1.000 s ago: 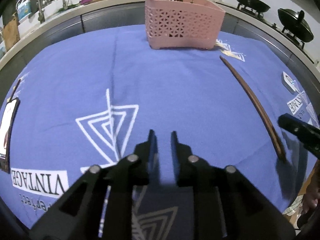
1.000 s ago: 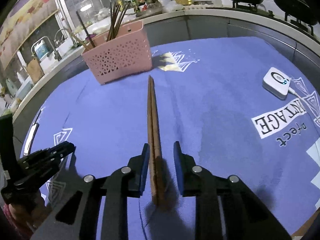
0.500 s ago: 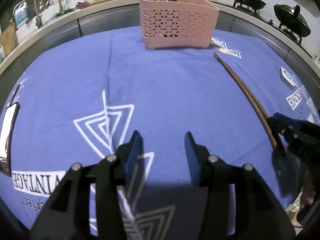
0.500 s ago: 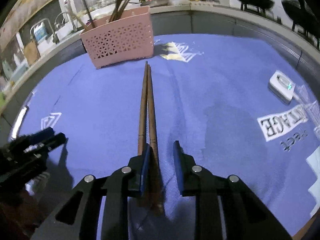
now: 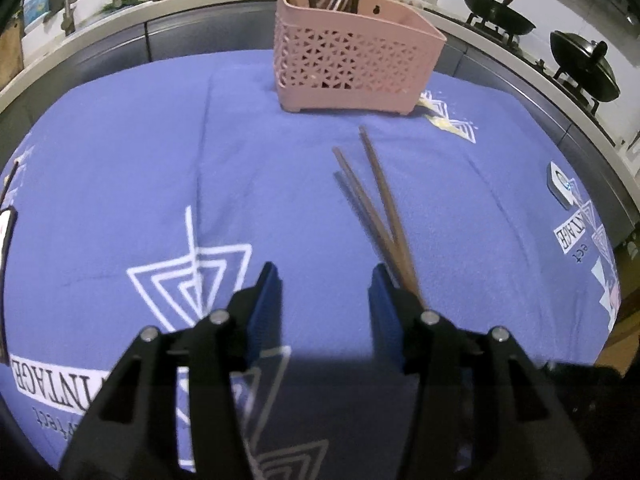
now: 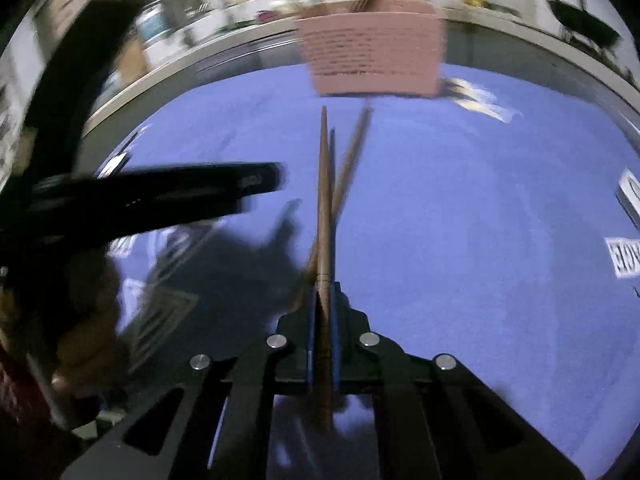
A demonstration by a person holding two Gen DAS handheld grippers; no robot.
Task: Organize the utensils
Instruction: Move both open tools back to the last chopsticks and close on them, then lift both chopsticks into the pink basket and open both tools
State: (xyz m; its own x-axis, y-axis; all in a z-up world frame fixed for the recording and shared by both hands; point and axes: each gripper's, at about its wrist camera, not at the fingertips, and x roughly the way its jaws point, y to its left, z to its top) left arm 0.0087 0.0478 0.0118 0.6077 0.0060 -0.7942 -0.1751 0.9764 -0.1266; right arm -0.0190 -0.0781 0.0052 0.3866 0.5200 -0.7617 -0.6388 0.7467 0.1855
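Since a second ago, my right tool (image 6: 322,308) has been closing and now pinches the butt ends of the wooden chopsticks (image 6: 325,208). They used to lie together on the blue cloth (image 6: 460,208) over the table; now their far tips have splayed apart and, by the shadow under them, I judge they are lifted. My left tool (image 5: 324,292) has been opening; it stands roughly half open with nothing between its blue pads, low over the cloth.

What matters next: the chopsticks' long axis runs from my right tool toward twelve o'clock, tips aimed at the pink utensil basket (image 6: 372,48), which stands well apart at the far edge of the cloth. In the left wrist view the pair (image 5: 380,208) sits at one o'clock, just beside my right-hand finger (image 5: 384,312).
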